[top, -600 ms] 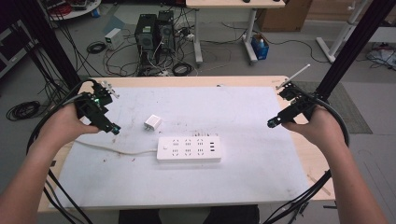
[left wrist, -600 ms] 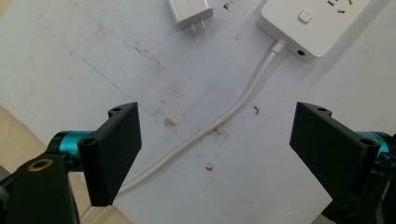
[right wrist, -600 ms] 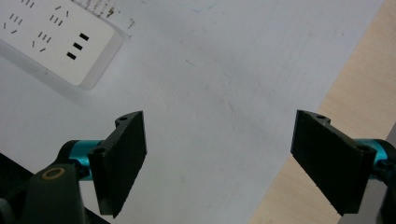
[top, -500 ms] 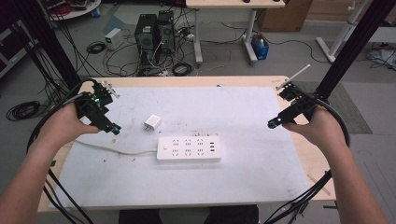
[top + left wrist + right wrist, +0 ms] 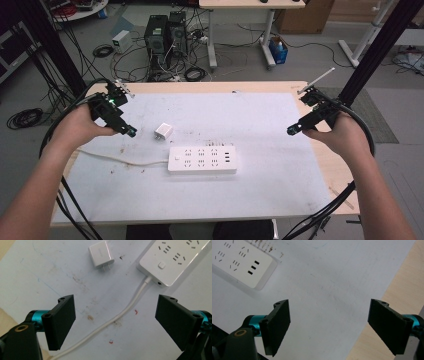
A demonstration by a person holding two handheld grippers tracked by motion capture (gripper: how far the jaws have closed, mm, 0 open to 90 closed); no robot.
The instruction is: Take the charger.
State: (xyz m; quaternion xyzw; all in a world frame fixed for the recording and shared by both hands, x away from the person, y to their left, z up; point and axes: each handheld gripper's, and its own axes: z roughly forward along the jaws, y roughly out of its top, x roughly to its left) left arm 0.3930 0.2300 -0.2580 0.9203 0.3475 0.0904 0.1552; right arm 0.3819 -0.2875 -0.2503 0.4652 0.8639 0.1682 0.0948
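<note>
Both grippers hang released, jaws spread wide: left gripper [image 5: 129, 131] at centre-left of the high view, right gripper [image 5: 292, 131] at centre-right. Charger [image 5: 163, 132] lies mid-frame just above the power strip [image 5: 202, 160]. Its prongs lie sideways, so a careless pinch would likely skid it across the mat [image 5: 280, 190]

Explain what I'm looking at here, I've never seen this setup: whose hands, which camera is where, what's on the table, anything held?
A person holds handheld tongs in each hand. The high view looks down on the table: left tongs, right tongs. The other two pictures come from cameras riding on the tongs, looking along their black jaws. On the white surface lie a white power strip with its cord and a small white charger plug. Both tongs are open and hold nothing.
</note>
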